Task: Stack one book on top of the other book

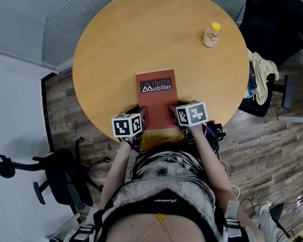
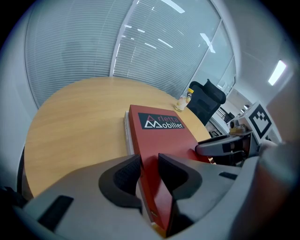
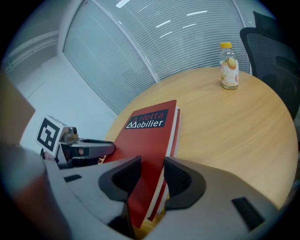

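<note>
L gripper point(image 2: 150, 169) & R gripper point(image 3: 151, 177): grey, black fingers point(image 2: 123, 179), b&w marker cubes point(image 1: 126, 125); striped top point(image 1: 166, 173).

Round wooden table point(image 1: 124, 40), black office chair point(image 1: 270, 22), wood-plank floor point(image 1: 274, 150), grey slatted blinds point(image 1: 28, 3)

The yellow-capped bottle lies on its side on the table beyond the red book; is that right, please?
Not quite: the yellow-capped bottle stands upright, not on its side, on the table beyond the red book. The right gripper view shows it clearly.
</note>
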